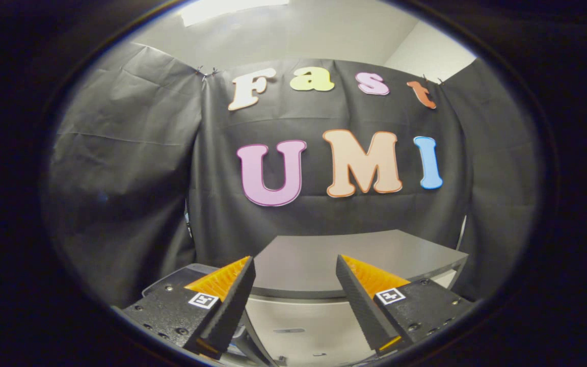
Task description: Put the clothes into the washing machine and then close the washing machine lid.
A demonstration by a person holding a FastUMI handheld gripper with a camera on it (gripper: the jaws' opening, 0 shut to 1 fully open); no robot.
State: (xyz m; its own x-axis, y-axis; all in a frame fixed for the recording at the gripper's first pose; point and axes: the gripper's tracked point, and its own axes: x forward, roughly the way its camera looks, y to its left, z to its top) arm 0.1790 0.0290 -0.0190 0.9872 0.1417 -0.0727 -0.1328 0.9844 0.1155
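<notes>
My gripper (294,259) is open, with a wide gap and nothing between its fingers. It is held level and faces the booth's black back wall. Just beyond and below the fingertips lies a grey tabletop (375,250) with a rounded front edge. Behind the left finger (232,290) a dark panel with a pale rim and a rounded corner (179,278) sticks out. Most of it is hidden, and I cannot tell whether it belongs to the washing machine.
Under the tabletop's edge a white front panel (293,326) drops down between the fingers. Black cloth (120,178) hangs behind and to both sides of the table. A white room wall and ceiling (324,35) rise above the cloth.
</notes>
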